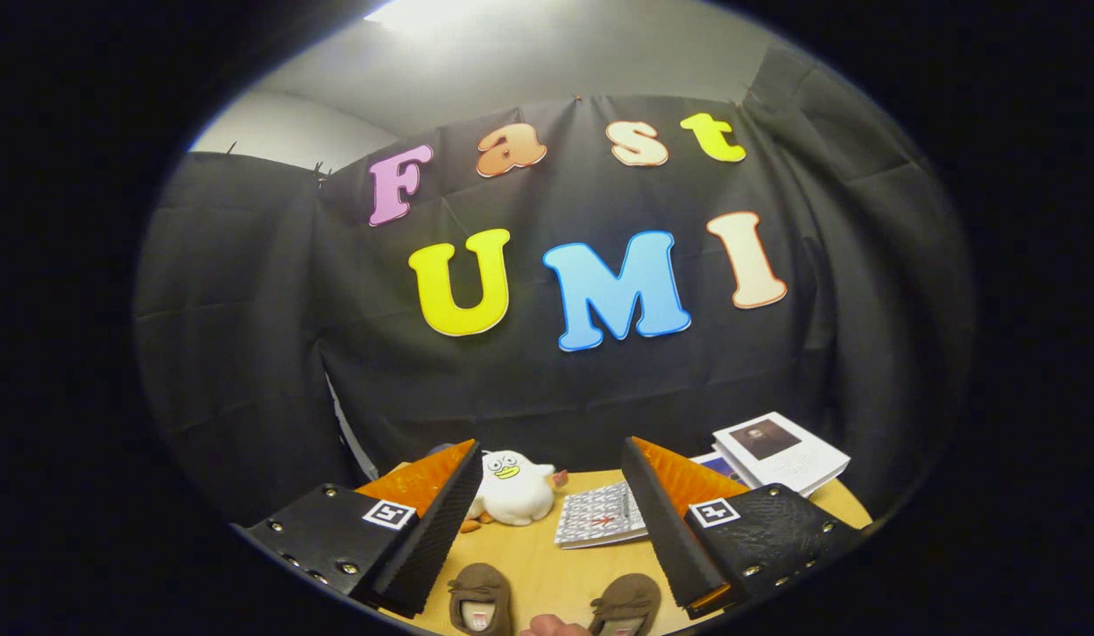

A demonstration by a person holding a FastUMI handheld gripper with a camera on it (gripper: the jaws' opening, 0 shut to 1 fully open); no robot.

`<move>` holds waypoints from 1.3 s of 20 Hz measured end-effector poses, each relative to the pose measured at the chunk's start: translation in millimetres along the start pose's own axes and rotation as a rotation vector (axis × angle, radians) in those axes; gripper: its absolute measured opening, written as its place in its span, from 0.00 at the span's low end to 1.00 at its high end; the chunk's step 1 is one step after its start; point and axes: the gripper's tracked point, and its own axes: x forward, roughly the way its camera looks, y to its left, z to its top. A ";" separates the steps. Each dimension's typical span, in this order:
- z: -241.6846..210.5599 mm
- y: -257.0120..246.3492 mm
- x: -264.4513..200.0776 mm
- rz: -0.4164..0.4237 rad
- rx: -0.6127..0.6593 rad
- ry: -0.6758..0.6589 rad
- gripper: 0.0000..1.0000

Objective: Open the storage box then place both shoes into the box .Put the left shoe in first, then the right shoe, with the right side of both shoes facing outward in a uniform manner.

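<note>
Two small brown slip-on shoes lie side by side on the wooden table (547,565), low between my fingers: one shoe (482,597) nearer the left finger, the other shoe (625,604) nearer the right finger. My gripper (549,459) is held above the table, open wide, with nothing between its fingers. Part of a hand (551,627) shows at the table's near edge between the shoes.
A white plush penguin (514,488) sits at the back of the table beside the left finger. A patterned booklet (600,516) lies just ahead, between the fingers. A stack of white books (781,452) rests at the back right, beyond the right finger.
</note>
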 end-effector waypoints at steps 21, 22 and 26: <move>-212.7 145.9 25.2 0.460 0.501 0.573 0.97; -220.5 150.0 25.2 0.471 0.517 0.596 0.97; -248.8 172.4 26.1 0.514 0.595 0.689 0.97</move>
